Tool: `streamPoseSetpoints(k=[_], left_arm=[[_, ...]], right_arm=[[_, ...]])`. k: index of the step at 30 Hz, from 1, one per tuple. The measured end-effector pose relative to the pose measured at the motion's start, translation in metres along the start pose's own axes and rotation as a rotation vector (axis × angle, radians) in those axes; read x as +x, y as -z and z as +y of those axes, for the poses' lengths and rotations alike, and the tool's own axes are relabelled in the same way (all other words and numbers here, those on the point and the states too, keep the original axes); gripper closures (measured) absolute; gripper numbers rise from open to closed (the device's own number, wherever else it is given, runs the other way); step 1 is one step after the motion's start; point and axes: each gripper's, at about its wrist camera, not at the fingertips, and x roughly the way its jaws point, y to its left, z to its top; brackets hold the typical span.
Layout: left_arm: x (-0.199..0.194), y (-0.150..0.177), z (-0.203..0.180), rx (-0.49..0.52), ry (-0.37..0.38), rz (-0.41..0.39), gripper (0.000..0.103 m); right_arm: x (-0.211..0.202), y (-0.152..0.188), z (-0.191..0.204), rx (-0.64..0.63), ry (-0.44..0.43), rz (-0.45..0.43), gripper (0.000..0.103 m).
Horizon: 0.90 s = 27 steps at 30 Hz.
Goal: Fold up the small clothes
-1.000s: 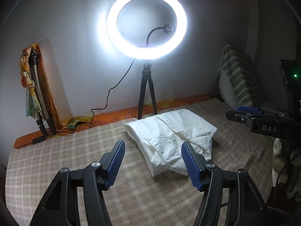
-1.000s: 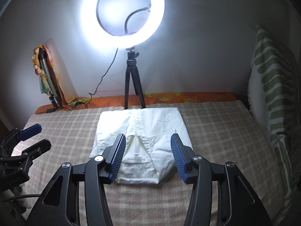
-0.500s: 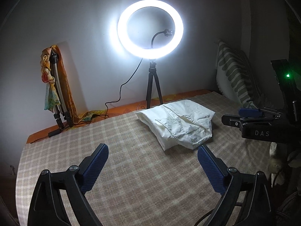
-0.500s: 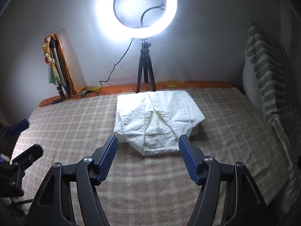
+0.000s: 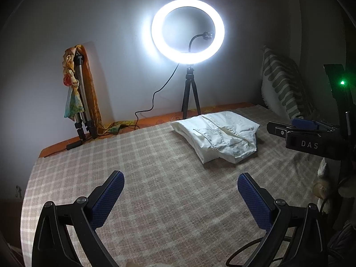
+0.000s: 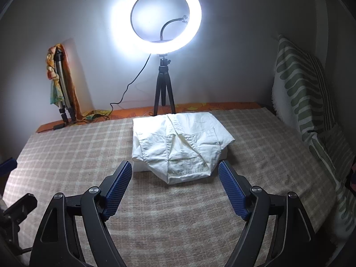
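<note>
Jaws of both grippers [image 5: 180,191] [image 6: 175,175] just opening, empty — folded white garment [image 6: 178,146] w/in view, apart.

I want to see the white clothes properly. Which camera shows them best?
The right wrist view: the folded white garment lies straight ahead, centred just beyond the open right gripper, with pockets and seams clear. The left wrist view shows the garment off to the right, at an angle and more shadowed.

The shorts [image 6: 178,144] are white, folded into a compact bundle with stitched pockets and a seam facing up. They lie flat on the checked blanket, centre of the right wrist frame and right of centre [image 5: 219,136] in the left.
</note>
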Motion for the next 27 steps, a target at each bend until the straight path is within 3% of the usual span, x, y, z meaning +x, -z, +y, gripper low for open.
streamPoseSetpoints(k=[5,27], left_arm=[[-0.0014,0.0035,0.0036,-0.012,-0.034,0.006,0.0],[-0.0091,0.0083,0.0014,-0.01,-0.045,-0.008,0.0]], right_arm=[[0.0001,0.0006,-0.0021,0.028,0.0,-0.01,0.022],[0.0012,0.0009,-0.0011,0.016,-0.013,-0.025,0.021]])
